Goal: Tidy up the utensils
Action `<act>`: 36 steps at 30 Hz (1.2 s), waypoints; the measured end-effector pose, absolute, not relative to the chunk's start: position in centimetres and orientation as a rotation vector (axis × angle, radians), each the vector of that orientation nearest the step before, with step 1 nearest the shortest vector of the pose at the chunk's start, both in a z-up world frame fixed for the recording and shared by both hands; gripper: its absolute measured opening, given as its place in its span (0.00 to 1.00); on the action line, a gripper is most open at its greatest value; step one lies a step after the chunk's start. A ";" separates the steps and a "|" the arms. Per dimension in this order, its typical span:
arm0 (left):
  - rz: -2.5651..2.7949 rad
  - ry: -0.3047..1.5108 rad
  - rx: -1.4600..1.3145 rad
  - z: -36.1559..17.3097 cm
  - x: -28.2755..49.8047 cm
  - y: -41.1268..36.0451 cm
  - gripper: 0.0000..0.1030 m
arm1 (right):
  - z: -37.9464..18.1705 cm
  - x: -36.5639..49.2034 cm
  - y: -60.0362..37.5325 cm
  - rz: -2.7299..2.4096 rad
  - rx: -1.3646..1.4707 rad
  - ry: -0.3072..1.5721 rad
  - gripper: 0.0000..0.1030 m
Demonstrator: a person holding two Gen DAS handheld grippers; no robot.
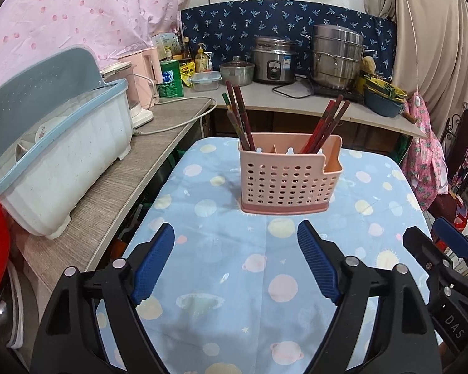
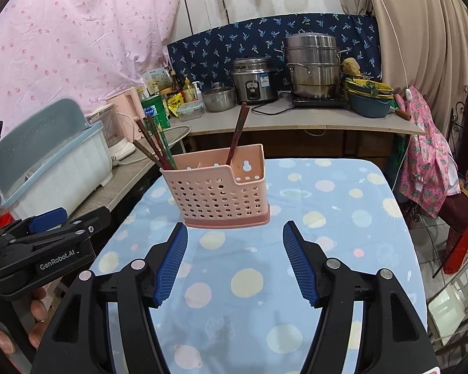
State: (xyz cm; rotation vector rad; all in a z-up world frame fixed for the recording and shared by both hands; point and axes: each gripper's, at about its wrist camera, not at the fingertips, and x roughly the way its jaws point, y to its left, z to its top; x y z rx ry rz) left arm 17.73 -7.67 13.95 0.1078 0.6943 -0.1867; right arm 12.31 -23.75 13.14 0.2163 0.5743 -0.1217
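Observation:
A pink perforated utensil holder (image 1: 285, 176) stands upright on the blue planet-print tablecloth (image 1: 234, 280), and shows in the right wrist view too (image 2: 221, 191). Dark red chopsticks stand in its left compartment (image 1: 240, 115) and its right compartment (image 1: 326, 124); in the right wrist view they are a left bundle (image 2: 154, 143) and a single pair (image 2: 237, 132). My left gripper (image 1: 235, 233) is open and empty, a short way in front of the holder. My right gripper (image 2: 234, 233) is open and empty, just in front of the holder's base.
A white and blue dish rack (image 1: 53, 152) sits on the counter at left. A kettle (image 1: 143, 78), bottles, a rice cooker (image 1: 273, 60), a steamer pot (image 1: 335, 57) and bowls (image 1: 382, 96) line the back counter. A chair with pink cloth (image 2: 430, 162) stands at right.

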 end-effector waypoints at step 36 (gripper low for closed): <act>-0.158 0.785 0.121 10.4 17.7 -7.3 0.93 | 10.4 12.4 -23.0 -0.176 0.193 0.652 0.93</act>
